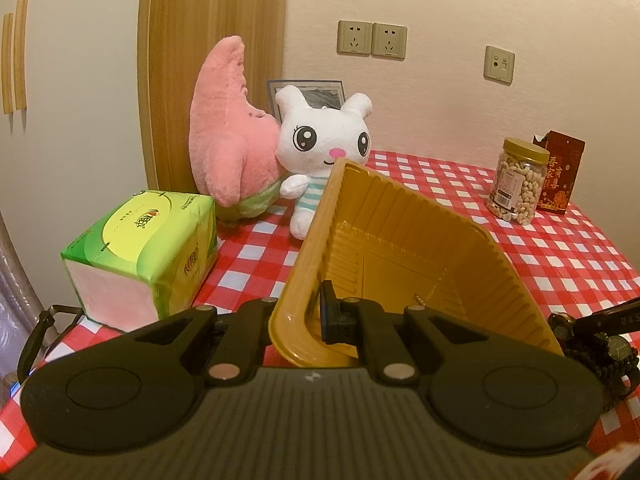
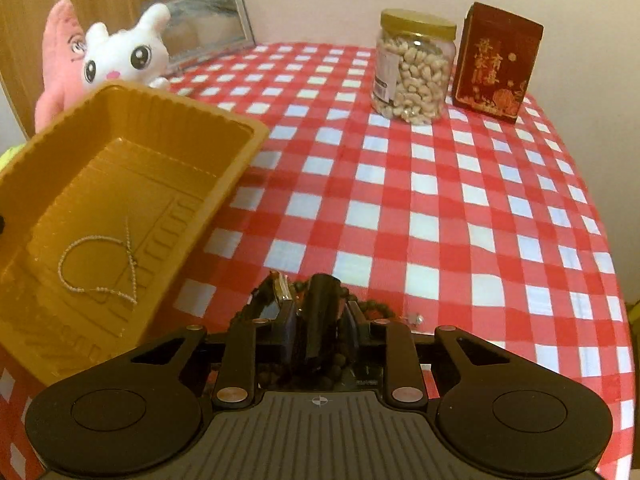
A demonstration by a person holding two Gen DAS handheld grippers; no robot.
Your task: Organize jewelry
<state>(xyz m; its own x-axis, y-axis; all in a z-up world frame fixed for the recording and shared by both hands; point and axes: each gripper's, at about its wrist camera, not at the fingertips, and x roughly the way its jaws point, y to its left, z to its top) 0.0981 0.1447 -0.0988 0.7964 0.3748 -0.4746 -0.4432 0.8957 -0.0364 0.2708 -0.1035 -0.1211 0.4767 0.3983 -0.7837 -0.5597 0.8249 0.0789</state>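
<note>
My left gripper [image 1: 310, 320] is shut on the near rim of a yellow plastic tray [image 1: 400, 240] and holds it tilted, its far end raised. The tray [image 2: 120, 168] also shows at the left of the right wrist view, with a thin beaded chain [image 2: 100, 268] lying inside. My right gripper [image 2: 320, 320] is shut on a black watch [image 2: 320, 312] with its strap, over a dark bead bracelet [image 2: 372, 308] on the checkered cloth. The watch and beads show at the right edge of the left wrist view [image 1: 596, 340].
Red-and-white checkered tablecloth [image 2: 440, 200]. A nut jar [image 2: 412, 68] and a red box [image 2: 496, 64] stand at the back right. Pink and white plush toys [image 1: 320, 148], a picture frame [image 2: 208, 20] and a green tissue pack [image 1: 144, 248] are at the left.
</note>
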